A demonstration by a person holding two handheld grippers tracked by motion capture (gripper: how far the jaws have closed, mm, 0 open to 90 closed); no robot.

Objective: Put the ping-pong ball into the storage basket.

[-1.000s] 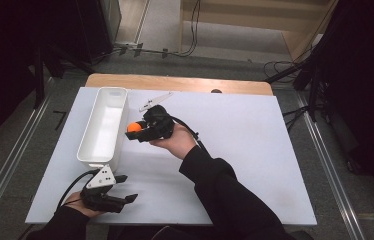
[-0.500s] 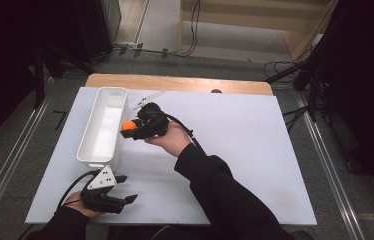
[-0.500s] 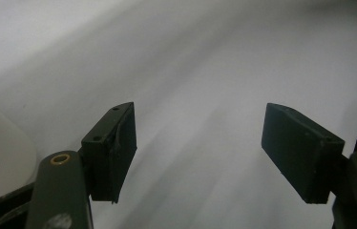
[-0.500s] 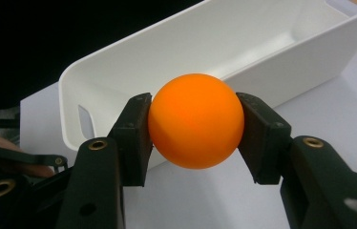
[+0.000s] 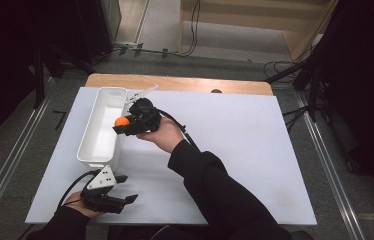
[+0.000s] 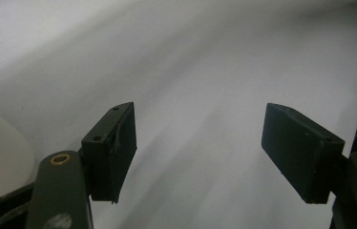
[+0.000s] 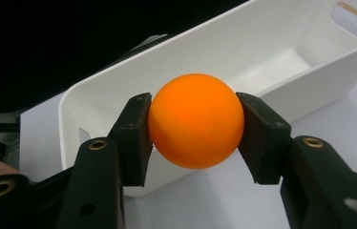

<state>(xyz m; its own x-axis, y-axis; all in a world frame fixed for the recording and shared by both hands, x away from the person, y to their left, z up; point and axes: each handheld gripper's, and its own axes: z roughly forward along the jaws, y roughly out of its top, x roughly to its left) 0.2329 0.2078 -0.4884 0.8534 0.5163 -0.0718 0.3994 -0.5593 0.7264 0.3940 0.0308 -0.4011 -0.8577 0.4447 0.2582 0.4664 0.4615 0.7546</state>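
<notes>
Now the right claw (image 7: pixel 193 138) is squeezing an orange ball (image 7: pixel 194 127) between its two pads, one on each side. The ball sits at the tip of this claw, right at the side wall of the long white bin (image 5: pixel 101 131). In the right gripper view the bin lies just past the ball and a bit below it, and its long side runs across the claw's path. So a short push ahead should bring the ball over the hollow. The left claw (image 6: pixel 200 152) is wide open with nothing in it, low over the worktop (image 5: pixel 255 150), well apart from the ball.
</notes>
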